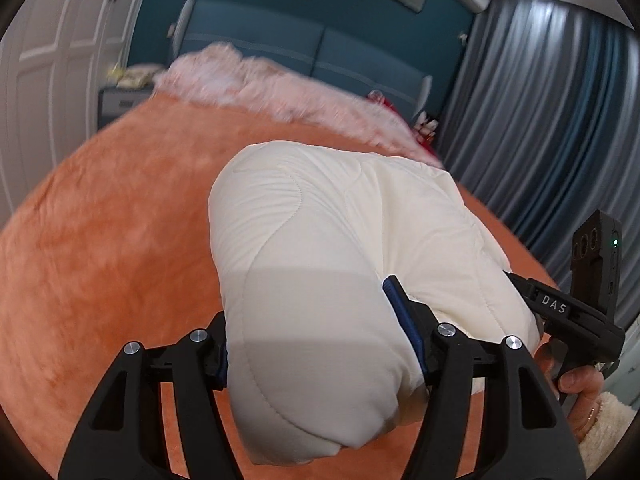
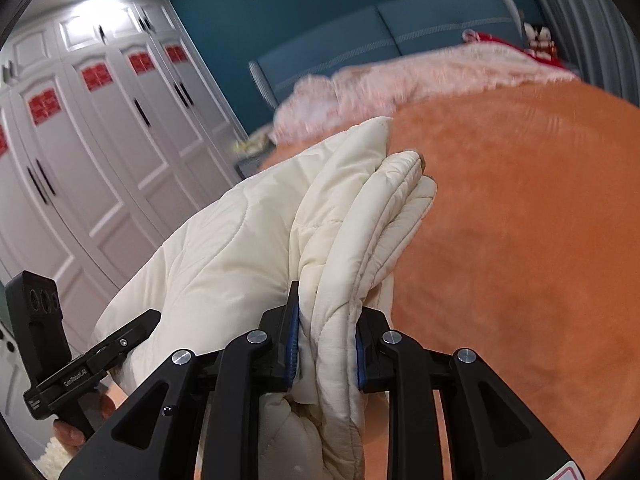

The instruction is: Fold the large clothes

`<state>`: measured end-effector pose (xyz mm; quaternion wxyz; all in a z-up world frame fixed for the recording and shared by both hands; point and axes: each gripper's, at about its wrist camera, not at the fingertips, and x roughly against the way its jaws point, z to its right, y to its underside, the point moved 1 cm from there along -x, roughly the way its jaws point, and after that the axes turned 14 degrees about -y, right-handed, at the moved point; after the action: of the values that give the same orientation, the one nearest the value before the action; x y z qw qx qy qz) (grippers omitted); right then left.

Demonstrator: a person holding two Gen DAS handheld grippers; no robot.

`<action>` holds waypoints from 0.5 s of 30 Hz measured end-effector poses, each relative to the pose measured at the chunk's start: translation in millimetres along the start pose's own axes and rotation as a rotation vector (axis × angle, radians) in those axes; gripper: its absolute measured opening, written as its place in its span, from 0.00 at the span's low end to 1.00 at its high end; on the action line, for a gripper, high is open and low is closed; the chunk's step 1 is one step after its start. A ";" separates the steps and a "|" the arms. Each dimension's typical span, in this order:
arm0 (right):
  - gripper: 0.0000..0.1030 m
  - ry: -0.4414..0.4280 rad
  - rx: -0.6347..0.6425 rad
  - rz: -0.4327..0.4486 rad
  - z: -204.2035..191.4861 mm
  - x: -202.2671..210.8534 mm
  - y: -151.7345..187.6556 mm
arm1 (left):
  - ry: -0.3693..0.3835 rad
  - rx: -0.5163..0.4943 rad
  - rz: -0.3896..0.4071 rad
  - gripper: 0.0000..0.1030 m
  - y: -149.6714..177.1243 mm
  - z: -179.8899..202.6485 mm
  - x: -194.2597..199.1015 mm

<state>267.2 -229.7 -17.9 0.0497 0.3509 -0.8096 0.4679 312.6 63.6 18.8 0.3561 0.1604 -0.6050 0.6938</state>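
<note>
The orange bed [image 1: 100,240] lies broad and bare to the left of the cream quilted garment [image 1: 328,240]; a pink blanket [image 1: 256,80] is heaped at the head edge. Both arms reach forward, side by side. Left tongs [image 1: 316,344] pinch a thick fold; right tongs [image 2: 328,344] pinch stacked layered edges.

A right gripper [image 2: 326,350] with black arms and blue pads is clamped on several stacked layers of a cream quilted garment [image 2: 248,240]. The garment drapes leftward, above an orange bedspread [image 2: 520,240]. At lower left, the left gripper [image 2: 80,360] touches the same fabric. White wardrobe doors [image 2: 100,140] stand on the left; pink bedding [image 2: 400,80] lies at the bed's far edge.
</note>
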 end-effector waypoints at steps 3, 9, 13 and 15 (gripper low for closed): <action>0.21 0.020 -0.019 -0.050 14.6 -21.8 19.0 | -0.007 0.026 -0.056 0.59 22.0 -15.1 -28.7; 0.23 0.024 -0.030 -0.101 29.1 -34.4 58.9 | 0.002 0.062 -0.088 0.67 71.6 -33.9 -38.7; 0.35 0.015 -0.063 -0.102 34.0 -35.2 67.1 | 0.004 0.112 -0.103 0.74 89.4 -42.6 -40.3; 0.39 0.013 -0.109 -0.105 34.9 -28.3 67.3 | -0.019 0.128 -0.111 0.79 90.0 -44.7 -37.8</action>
<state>255.6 -221.3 -97.5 0.0985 0.3864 -0.8141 0.4222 286.2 93.6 -80.8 0.3772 0.2227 -0.5532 0.7086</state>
